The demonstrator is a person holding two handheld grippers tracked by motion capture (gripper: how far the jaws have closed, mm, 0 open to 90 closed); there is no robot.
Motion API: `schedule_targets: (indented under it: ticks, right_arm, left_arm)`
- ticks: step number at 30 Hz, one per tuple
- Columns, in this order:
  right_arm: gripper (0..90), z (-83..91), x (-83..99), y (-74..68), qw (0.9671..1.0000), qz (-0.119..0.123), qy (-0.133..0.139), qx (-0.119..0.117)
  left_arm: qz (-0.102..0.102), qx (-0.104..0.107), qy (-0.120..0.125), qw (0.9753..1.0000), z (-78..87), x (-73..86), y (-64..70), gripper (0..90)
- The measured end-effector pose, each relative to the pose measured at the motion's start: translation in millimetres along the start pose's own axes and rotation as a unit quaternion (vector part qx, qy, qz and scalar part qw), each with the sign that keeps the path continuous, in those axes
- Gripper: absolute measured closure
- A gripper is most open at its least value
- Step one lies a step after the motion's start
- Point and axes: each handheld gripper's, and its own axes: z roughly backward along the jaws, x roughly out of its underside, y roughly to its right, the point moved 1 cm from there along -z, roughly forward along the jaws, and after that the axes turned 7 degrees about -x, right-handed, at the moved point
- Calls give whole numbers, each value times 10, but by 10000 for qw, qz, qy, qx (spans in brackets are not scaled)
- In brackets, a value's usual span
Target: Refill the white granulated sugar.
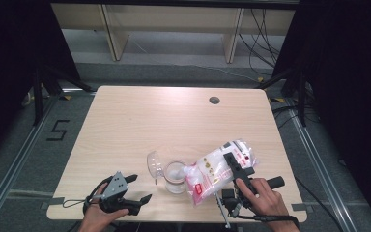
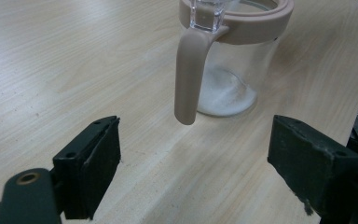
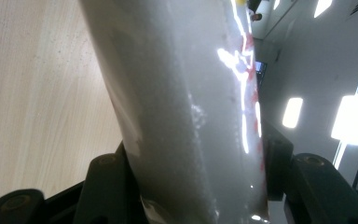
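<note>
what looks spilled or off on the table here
Nothing looks spilled. The right gripper holds the bag of white granules tilted over the open jar, whose lid is flipped up; white powder sits in its bottom. The table around it looks clean. The left gripper waits open nearby.

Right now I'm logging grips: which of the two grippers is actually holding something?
The right gripper: it is shut on the bag of white powder, tilted toward the jar. The left gripper is open, holding nothing.
</note>
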Motion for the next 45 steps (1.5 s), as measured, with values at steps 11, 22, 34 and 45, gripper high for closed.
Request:
schedule_targets:
  ticks: [11, 22, 34, 45]
  right_arm:
    - [508, -66, -47, 44, 9998, 138, 152, 63]
    - [510, 26, 4, 20, 10000, 64, -39, -46]
    - [511, -42, -26, 71, 9999, 124, 76, 17]
    - [514, 23, 6, 37, 10000, 62, -6, -46]
  left_arm:
    - [-76, -5, -1, 10000, 3, -4, -13, 166]
    - [-157, 1, 8, 9999, 4, -8, -23, 166]
    - [-149, 28, 13, 9999, 6, -10, -22, 166]
    - [8, 14, -5, 10000, 8, -4, -3, 165]
